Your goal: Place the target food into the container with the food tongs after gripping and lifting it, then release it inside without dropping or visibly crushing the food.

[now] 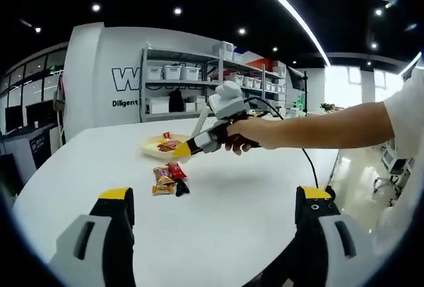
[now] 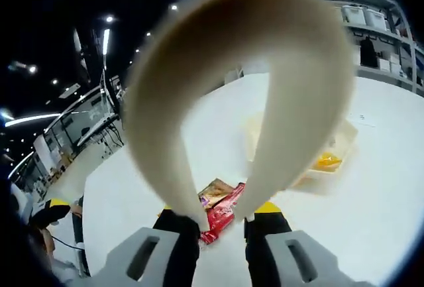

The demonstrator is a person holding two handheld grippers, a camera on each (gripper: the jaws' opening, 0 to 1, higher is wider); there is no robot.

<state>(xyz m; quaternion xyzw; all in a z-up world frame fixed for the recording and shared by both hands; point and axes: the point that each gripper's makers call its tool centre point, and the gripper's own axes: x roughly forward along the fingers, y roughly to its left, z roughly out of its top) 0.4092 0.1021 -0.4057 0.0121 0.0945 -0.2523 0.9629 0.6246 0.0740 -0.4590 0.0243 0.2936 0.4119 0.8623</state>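
Several snack packets (image 1: 169,179) lie in a small pile on the white table (image 1: 252,214), just short of a cream container (image 1: 159,145) that holds more snacks. A person's hand holds my right gripper (image 1: 184,148) low over the container's near edge, above the pile. In the right gripper view, my right gripper (image 2: 222,211) is shut on the two arms of cream food tongs (image 2: 298,101), whose bend arches high in front of the lens. A red packet (image 2: 222,215) and a brown one (image 2: 215,191) show between the arms, the container (image 2: 344,138) beyond. My left gripper (image 1: 215,197) is open, well back from the pile.
Metal shelving with white bins (image 1: 192,75) stands behind the table by a lettered wall. The person's forearm (image 1: 318,128) reaches in from the right, and a black cable (image 1: 309,162) trails over the table. Desks with monitors (image 1: 26,114) stand at the left.
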